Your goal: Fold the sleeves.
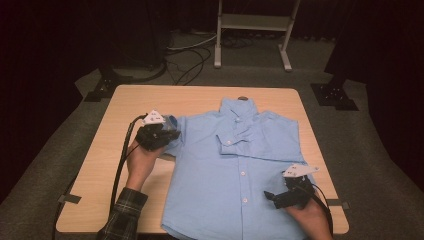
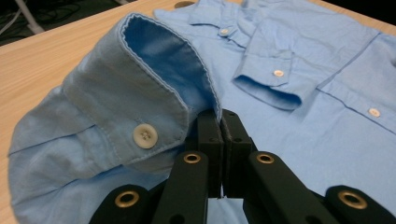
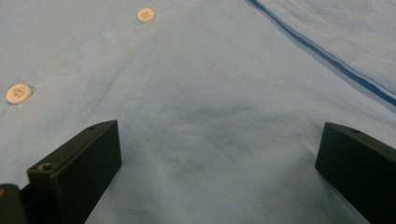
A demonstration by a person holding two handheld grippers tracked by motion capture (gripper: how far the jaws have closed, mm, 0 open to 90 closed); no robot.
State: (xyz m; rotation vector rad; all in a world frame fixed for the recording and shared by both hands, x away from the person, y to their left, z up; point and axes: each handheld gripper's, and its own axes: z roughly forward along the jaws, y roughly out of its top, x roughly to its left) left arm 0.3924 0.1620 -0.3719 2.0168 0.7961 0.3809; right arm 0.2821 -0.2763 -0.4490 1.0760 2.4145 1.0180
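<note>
Room: dark surroundings, grey carpet, cables and a white stand's legs (image 1: 252, 30) beyond the far edge of the table.
Surface: light wooden table (image 1: 100, 165), with small tape tabs at its near corners.
Shirt: a light blue button-up shirt (image 1: 235, 175) lies face up on the table's right half, collar toward the far edge, button placket running down the middle; one sleeve is folded across the chest, its cuff (image 2: 273, 81) lying flat with a button showing.
Left sleeve cuff: the other cuff (image 2: 140, 98) is lifted off the table at the shirt's left side, open like a loop, its white button facing the left gripper view's camera.
Left gripper: left gripper (image 1: 159, 134) sits at the shirt's left shoulder edge, jaws pressed together and pinching the cuff's edge, as the left gripper view shows (image 2: 219, 123).
Left hand: left hand (image 1: 140, 162) holds the gripper from below and behind, forearm in a plaid sleeve (image 1: 122, 215) rising from the near edge, wrist angled toward the shirt.
Right gripper: right gripper (image 1: 280, 196) is over the shirt's lower right front, jaws spread wide, pointing left across the cloth; in the right gripper view (image 3: 219, 158) they straddle bare fabric close beneath, pinching nothing.
Right hand: right hand (image 1: 310, 217) grips the tool from the near edge, just right of the placket.
</note>
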